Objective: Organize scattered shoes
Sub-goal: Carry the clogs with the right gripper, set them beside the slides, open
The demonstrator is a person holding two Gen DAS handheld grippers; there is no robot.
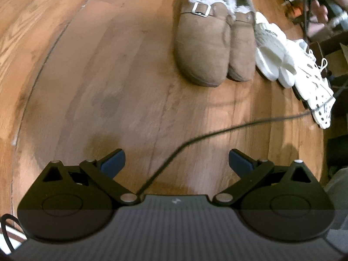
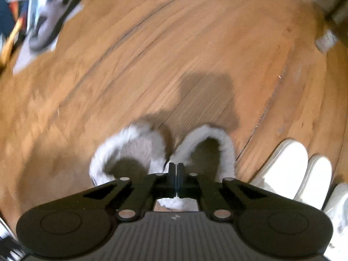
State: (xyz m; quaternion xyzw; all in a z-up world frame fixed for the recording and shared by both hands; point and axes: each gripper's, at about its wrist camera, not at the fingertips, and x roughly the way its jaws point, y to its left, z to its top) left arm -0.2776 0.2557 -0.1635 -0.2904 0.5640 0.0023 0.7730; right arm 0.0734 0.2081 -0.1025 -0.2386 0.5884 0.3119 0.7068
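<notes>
Brown suede slippers (image 1: 215,50) with white fleece lining sit side by side on the wooden floor (image 1: 97,76), toes level, the pair touching along their inner edges; just beside them runs a row of white sneakers (image 1: 282,58), so this end of the line looks tidy. The right tongs (image 2: 176,175) hang almost straight down over the slippers' heel openings, pads nearly together with nothing visibly pinched between them, though fleece lies so close under the tips that I cannot rule out a brush of contact. The left tongs (image 1: 176,161) are released, spread wide over bare boards with no shoe between them. A thin black cable (image 1: 217,128) trails from that tool across the floor toward the sneakers. More shoes, a blurred grey and coloured heap (image 2: 50,19), lie well apart at the far edge of the right wrist view and likely still need collecting. The risks I judge from here: fleece snagging on the right tips as they lift, which would drag a slipper out of line; the cable sweeping against the outermost sneaker and knocking it askew; and a hasty swing toward the heap, since the right view is already smeared with motion, clipping the finished row
</notes>
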